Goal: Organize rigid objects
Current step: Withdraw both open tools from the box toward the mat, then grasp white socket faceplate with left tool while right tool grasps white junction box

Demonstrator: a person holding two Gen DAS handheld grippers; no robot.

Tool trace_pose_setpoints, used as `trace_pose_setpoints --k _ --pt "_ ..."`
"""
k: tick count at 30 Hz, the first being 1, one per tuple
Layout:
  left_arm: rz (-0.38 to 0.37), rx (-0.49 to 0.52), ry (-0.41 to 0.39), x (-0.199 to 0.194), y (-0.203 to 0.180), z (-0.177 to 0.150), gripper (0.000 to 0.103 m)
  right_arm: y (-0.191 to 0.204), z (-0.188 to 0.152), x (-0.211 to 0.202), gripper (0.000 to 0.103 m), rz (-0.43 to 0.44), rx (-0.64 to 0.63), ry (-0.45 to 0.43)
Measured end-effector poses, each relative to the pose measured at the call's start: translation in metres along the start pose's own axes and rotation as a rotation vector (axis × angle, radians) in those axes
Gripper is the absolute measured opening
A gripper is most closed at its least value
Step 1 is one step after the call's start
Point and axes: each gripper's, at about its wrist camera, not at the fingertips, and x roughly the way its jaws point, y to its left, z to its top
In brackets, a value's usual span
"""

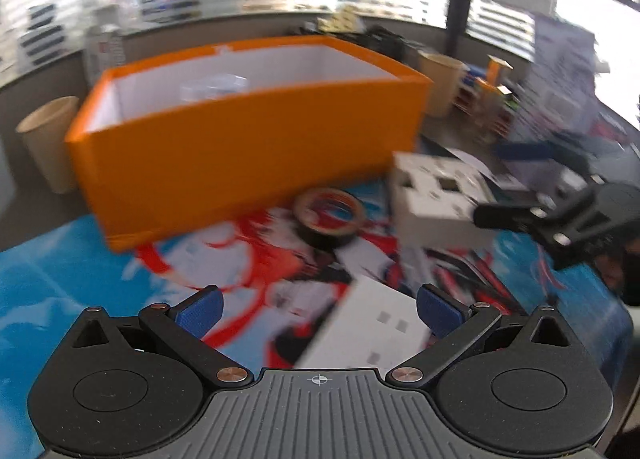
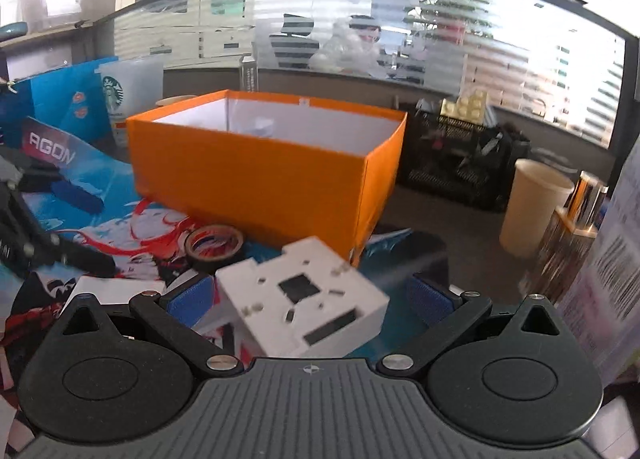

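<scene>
An open orange box (image 1: 248, 155) with a white inside stands on a printed blue mat; it also shows in the right wrist view (image 2: 256, 179). A clear item lies inside it (image 1: 214, 85). A tape roll (image 1: 328, 217) lies in front of the box and shows in the right wrist view (image 2: 214, 247). A white block with square holes (image 2: 304, 295) sits between the fingers of my right gripper (image 2: 310, 303), whose jaws stand wide; the block also shows in the left wrist view (image 1: 436, 195). My left gripper (image 1: 318, 309) is open over a flat white card (image 1: 368, 331).
Paper cups (image 1: 48, 139) (image 2: 532, 207) stand on both sides of the box. A black crate (image 2: 456, 163) and a Starbucks cup (image 2: 128, 99) stand behind it. Small wooden shelves (image 1: 492, 99) and papers crowd the right side. The right gripper's arm (image 1: 576, 215) reaches in from the right.
</scene>
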Motion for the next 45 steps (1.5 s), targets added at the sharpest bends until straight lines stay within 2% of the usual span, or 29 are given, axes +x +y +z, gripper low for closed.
trace_pose_setpoints --k 5,13,16,19,24,27,30,32,34,36,38,45 --pt "-0.018 0.097 -0.012 0.016 -0.016 -0.008 0.103 0.002 -0.008 0.002 0.103 0.046 -0.041 0.014" --pt "-0.099 0.125 -0.022 0.020 -0.010 -0.013 0.103 0.002 -0.014 0.010 0.103 0.063 -0.100 0.039" --pt "-0.146 0.152 -0.043 0.020 -0.007 -0.015 0.103 -0.001 -0.014 0.012 0.103 0.064 -0.101 0.027" --pt "-0.225 0.217 -0.029 0.018 -0.006 -0.016 0.103 -0.003 -0.013 0.015 0.103 0.079 -0.116 0.029" --pt "-0.265 0.311 -0.049 0.015 -0.009 -0.019 0.103 -0.003 -0.014 0.024 0.103 0.079 -0.191 0.031" --pt "-0.292 0.319 -0.029 0.017 -0.008 -0.015 0.103 -0.006 -0.012 0.035 0.103 0.089 -0.196 0.077" --pt "-0.337 0.392 0.026 0.019 -0.013 -0.016 0.103 -0.011 -0.009 0.043 0.103 0.130 -0.169 0.104" --pt "-0.350 0.441 0.013 0.016 -0.016 -0.022 0.103 -0.012 -0.008 0.047 0.103 0.152 -0.168 0.111" --pt "-0.364 0.442 0.011 0.016 -0.016 -0.023 0.103 -0.016 -0.007 0.051 0.103 0.182 -0.148 0.131" --pt "-0.349 0.428 0.006 0.018 -0.014 -0.022 0.103 -0.021 -0.005 0.056 0.103 0.207 -0.091 0.153" --pt "-0.313 0.391 0.000 0.019 -0.012 -0.021 0.103 -0.018 -0.004 0.056 0.103 0.193 -0.086 0.158" --pt "-0.165 0.246 -0.026 0.016 -0.004 -0.025 0.103 0.005 -0.008 0.046 0.102 0.031 0.015 0.169"
